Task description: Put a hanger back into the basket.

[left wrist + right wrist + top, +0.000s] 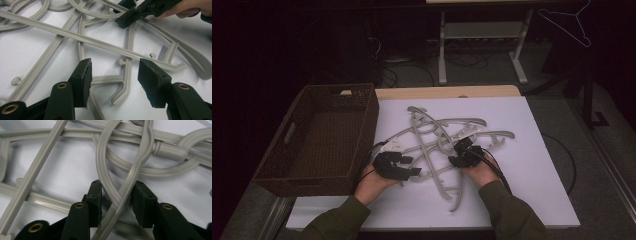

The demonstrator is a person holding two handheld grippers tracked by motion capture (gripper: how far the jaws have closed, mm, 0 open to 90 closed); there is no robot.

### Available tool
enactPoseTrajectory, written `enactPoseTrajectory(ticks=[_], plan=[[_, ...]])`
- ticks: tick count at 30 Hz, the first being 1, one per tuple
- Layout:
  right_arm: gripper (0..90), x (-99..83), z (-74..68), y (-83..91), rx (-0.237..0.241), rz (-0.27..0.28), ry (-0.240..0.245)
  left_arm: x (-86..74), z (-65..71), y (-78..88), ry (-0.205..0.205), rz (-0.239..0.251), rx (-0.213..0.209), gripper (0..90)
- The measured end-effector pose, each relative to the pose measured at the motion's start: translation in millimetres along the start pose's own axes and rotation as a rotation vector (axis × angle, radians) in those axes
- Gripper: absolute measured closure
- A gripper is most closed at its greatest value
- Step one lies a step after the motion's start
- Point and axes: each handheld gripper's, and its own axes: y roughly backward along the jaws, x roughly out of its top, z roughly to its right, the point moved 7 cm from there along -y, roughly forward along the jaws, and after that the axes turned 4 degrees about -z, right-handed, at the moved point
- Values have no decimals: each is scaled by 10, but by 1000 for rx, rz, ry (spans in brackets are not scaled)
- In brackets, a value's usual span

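Observation:
Several grey plastic hangers (pixel 434 131) lie tangled in a heap on the white table top (pixel 522 185). My left gripper (pixel 412 166) sits at the heap's left edge. In the left gripper view it (pixel 113 80) is open, its jaws wide apart over a hanger bar (pixel 126 75) that neither pad touches. My right gripper (pixel 457 153) is at the heap's right side. In the right gripper view it (pixel 118 202) has a curved hanger hook (pixel 101 162) and a crossing bar (pixel 130 182) between its pads, which press on them from both sides. The left gripper view also has the right gripper (pixel 126 11) at its top.
A dark wicker basket (pixel 364 145) stands at the table's left, close to my left hand. The near and right parts of the white top are bare. Behind the table are a white desk frame (pixel 443 50) and a wire hanger (pixel 569 22) hanging at the upper right.

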Motion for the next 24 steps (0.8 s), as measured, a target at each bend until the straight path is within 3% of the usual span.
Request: enactPoseTrajectory(ticks=[4,8,13,15,24], plan=[[667,-7,58,59,-28,1,14,8,-17,16,-1,4,5,447],[728,-2,123,140,-20,29,19,20,-33,37,-1,9,11,449],[788,-1,166,204,3,53,27,48,-46,57,2,21,19,447],[804,5,178,253,30,75,51,81,-61,79,1,30,28,442],[806,-4,170,368,94,116,81,228,-138,192,-21,54,60,401]])
